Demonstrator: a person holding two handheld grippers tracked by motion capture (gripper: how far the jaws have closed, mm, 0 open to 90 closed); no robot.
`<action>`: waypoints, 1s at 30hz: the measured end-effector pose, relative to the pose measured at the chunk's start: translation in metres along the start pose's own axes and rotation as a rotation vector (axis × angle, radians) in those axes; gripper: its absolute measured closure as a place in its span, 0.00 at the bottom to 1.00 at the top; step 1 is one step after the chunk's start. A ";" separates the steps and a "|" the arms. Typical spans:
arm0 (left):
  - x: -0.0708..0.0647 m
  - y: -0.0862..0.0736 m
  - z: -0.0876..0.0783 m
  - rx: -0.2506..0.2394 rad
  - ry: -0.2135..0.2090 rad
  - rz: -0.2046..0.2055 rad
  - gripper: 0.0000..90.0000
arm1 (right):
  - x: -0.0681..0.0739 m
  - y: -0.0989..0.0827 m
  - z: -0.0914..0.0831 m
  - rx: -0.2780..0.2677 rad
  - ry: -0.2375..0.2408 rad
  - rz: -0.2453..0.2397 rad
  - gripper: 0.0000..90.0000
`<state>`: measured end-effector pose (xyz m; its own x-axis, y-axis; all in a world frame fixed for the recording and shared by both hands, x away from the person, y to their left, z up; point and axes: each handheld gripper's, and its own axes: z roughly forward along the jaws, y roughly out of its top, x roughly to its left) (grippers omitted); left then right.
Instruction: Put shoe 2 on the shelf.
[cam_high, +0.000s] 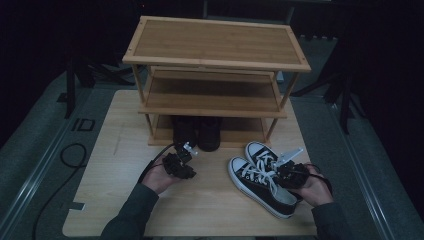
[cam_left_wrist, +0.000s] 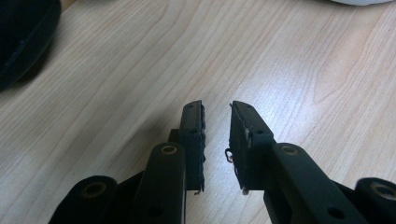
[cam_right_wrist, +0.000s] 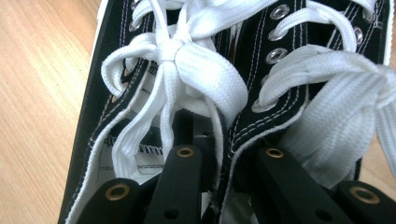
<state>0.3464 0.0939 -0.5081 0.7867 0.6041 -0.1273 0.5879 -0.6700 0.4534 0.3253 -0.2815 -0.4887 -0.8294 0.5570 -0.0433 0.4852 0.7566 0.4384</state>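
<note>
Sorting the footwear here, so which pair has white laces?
The black low-top sneakers on the table by the right gripper; the black pair on the rack's bottom shelf shows none.

A pale wooden worktop (cam_high: 115, 150) carries a three-tier bamboo rack (cam_high: 215, 65) at twelve o'clock, dark shoes (cam_high: 197, 131) on its bottom shelf, and two black-and-white sneakers (cam_high: 260, 182) at four o'clock.
</note>
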 end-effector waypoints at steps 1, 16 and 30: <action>0.000 -0.001 -0.001 -0.010 0.001 -0.013 0.83 | -0.001 0.001 -0.001 -0.003 0.003 -0.008 0.94; 0.014 -0.019 -0.013 -0.020 0.025 -0.057 0.82 | -0.008 0.045 -0.047 -0.049 0.055 -0.188 0.93; 0.024 -0.031 -0.022 -0.032 0.040 -0.091 0.82 | -0.003 0.095 -0.079 -0.064 0.145 -0.377 0.93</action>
<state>0.3431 0.1390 -0.5058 0.7220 0.6787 -0.1344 0.6494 -0.5978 0.4700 0.3517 -0.2381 -0.3756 -0.9785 0.1875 -0.0864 0.1256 0.8729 0.4714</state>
